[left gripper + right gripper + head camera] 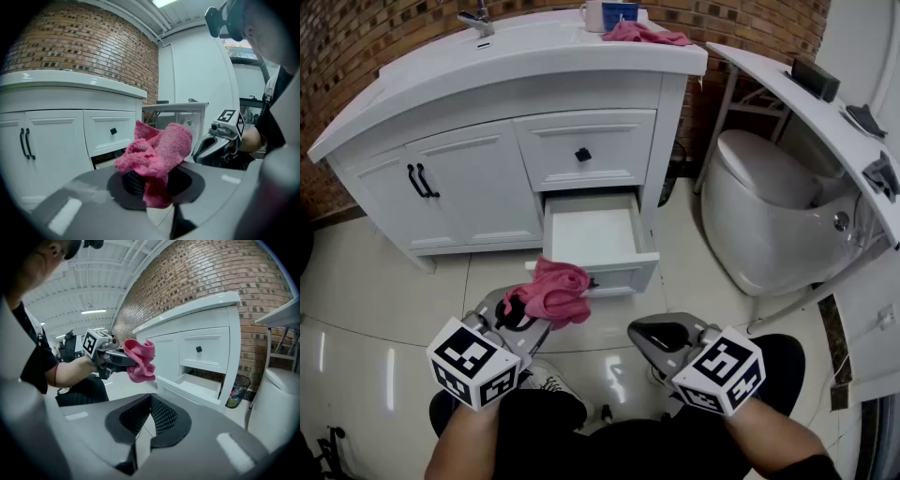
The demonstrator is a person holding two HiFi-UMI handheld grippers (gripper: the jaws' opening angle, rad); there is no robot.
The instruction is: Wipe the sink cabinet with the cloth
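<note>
The left gripper (pixel 517 314) has its fingers clamped on the pink cloth (pixel 555 291). The cloth bunches up over and ahead of the fingertips as a crumpled wad with no clear long axis, its loose folds pointing toward the cabinet. The sink cabinet (pixel 478 178) stands straight ahead of those fingers, with its length running crosswise to them. Its open bottom drawer (pixel 598 232) lies just beyond the cloth, slightly to the right. The right gripper (pixel 654 336) sits beside the left at about the same remove from the cabinet, its fingers closed together on nothing. Since the left hand carries the cloth, the coming move is likely a forward reach with it, pressing the wad against a white front panel
</note>
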